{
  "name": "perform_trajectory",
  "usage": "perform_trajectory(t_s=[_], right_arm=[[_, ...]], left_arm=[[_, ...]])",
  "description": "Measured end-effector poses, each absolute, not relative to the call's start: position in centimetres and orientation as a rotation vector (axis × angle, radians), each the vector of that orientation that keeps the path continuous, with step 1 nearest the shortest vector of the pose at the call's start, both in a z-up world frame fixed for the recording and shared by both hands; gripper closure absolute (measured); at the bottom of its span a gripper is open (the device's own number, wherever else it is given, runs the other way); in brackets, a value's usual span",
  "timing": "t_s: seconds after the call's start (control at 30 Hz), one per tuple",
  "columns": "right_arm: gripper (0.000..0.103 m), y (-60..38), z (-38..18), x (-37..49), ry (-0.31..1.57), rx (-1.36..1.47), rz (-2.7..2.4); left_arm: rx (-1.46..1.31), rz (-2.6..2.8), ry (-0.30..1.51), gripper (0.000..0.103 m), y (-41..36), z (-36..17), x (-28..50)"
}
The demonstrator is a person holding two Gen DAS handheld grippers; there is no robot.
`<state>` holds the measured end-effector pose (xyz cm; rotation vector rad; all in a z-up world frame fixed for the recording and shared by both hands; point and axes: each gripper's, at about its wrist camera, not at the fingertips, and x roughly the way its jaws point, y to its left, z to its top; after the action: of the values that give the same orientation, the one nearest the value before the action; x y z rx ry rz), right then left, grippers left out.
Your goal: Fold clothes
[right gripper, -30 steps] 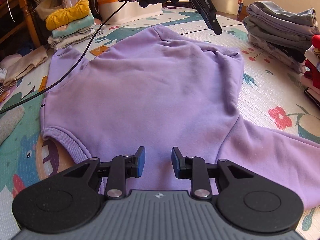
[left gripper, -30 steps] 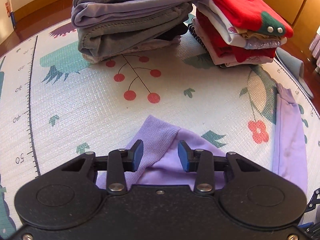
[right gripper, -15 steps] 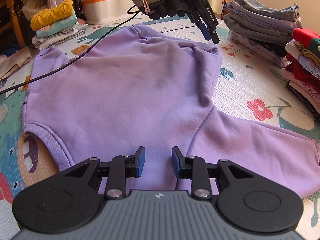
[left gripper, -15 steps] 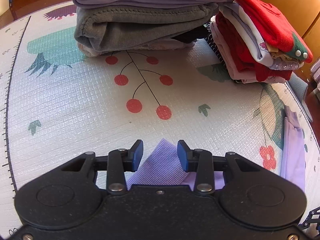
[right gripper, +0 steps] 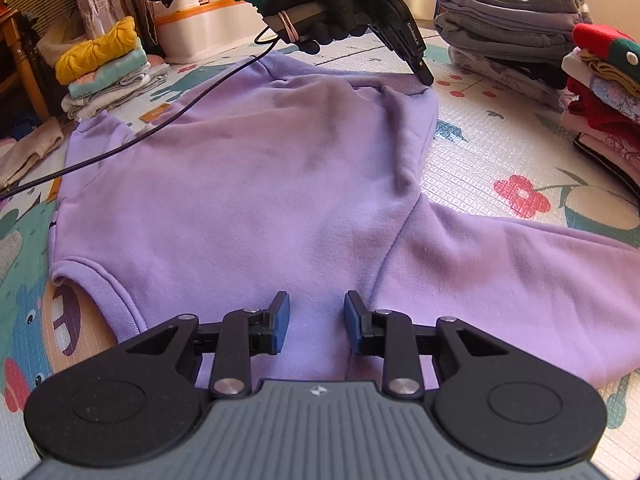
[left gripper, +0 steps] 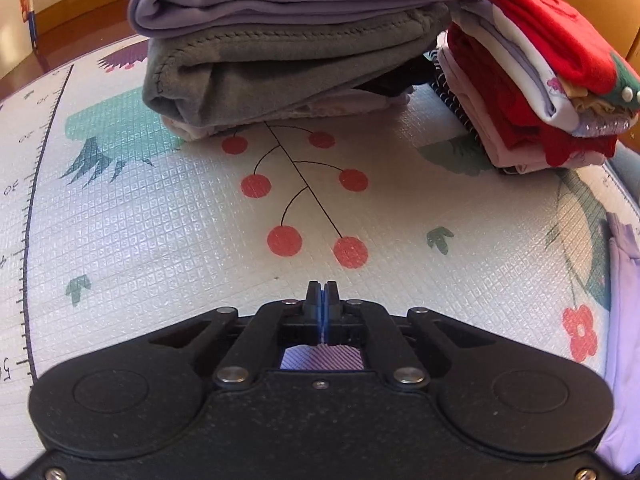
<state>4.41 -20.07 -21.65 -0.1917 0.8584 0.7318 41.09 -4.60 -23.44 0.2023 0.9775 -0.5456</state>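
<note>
- The lilac sweatshirt (right gripper: 256,184) lies spread flat on the play mat (right gripper: 472,148), one sleeve running off to the right.
- The left tongs (left gripper: 321,300) are pinched on its ribbed hem (right gripper: 400,87) at the far corner, angled steeply down from a gloved hand (right gripper: 308,8).
- The right tongs (right gripper: 317,322) hang apart, low over the near edge of the sweatshirt.
- Folded stacks (left gripper: 296,44) stand beyond.

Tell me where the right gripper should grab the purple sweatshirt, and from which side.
Probably the near shoulder seam of the purple sweatshirt, from above. The body lies flat on the mat, so the open right gripper must pinch up fabric there.
</note>
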Motion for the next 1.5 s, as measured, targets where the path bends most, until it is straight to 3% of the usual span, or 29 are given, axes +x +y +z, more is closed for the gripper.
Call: perform_trajectory(t_s=[0.33,0.47,0.63,0.83,0.97,1.07,1.27,1.43,1.5], right_arm=[[0.071,-20.3,-21.7,3.8,0.848,-0.15,0.714],[0.071,-20.2,-21.5,3.9,0.858,-0.145,0.711],[0.071,-20.3,-21.3,4.0,0.87,-0.13,0.71],[0.071,-21.1,-21.2,4.2,0.884,-0.057,0.718],[0.071,-21.3,-21.2,4.2,0.889,-0.025,0.72],[0.071,-21.4,-21.2,4.2,0.889,-0.014,0.727],[0.071,-21.5,-21.2,3.9,0.881,-0.007,0.725],[0.071,-21.5,-21.1,3.9,0.884,-0.008,0.724],[0.071,-21.5,-21.2,3.9,0.884,-0.006,0.725]], left_arm=[[0.226,-0.515,0.974,0.103,-5.0,-24.1,41.3],[0.247,-0.542,0.93,0.101,-4.6,-22.0,40.3],[0.316,-0.828,0.946,0.101,-3.8,-19.2,35.1],[0.459,-1.036,0.997,0.099,-7.9,-22.9,29.2],[0.2,-0.807,1.069,0.098,-7.4,-25.1,33.0],[0.244,-0.821,1.012,0.098,-7.5,-24.8,32.8],[-0.063,-0.598,0.999,0.098,-2.2,-23.9,37.0],[-0.09,-0.704,1.008,0.098,-1.8,-22.8,37.4],[0.047,-0.71,1.002,0.095,-3.3,-23.8,36.6]])
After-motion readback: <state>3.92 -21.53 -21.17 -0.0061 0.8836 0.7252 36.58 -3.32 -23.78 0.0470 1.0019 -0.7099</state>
